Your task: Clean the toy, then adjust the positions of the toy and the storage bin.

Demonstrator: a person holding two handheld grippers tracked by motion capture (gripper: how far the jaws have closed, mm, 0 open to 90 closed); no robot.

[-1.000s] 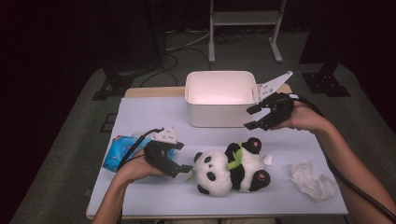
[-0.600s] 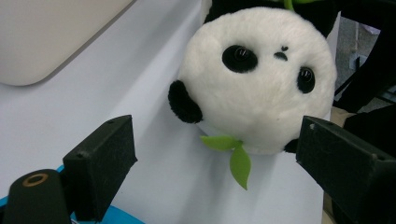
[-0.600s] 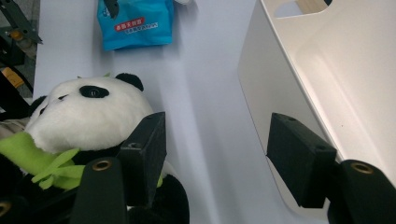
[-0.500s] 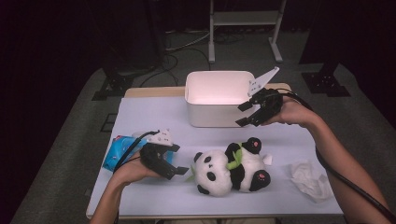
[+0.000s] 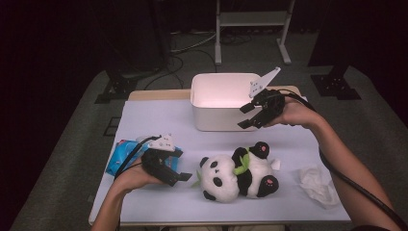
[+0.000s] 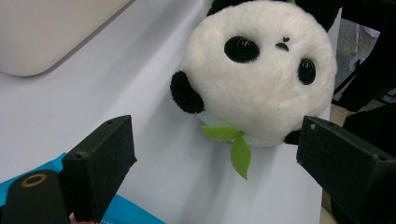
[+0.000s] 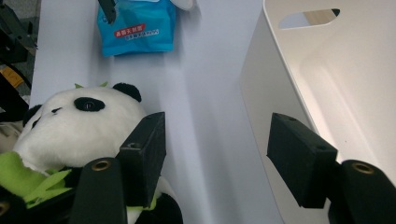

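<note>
Plush panda (image 5: 238, 171) just beside left gripper (image 5: 184, 177).

The panda (image 6: 261, 74) is covered in soft, fluffy plush, with glossy black bead eyes and flat green felt leaves at its 6 o'clock edge. The box (image 7: 336, 88) is seen as smooth white plastic with a faint sheen. The table (image 5: 159, 120) is laid with a matt, pale, smooth sheet. The packet (image 7: 137, 25) is made of shiny blue film. The tissue (image 5: 317, 185) looks like crumpled paper. Matt black pads (image 6: 100, 165) are fitted to the left gripper (image 6: 224, 177).
</note>
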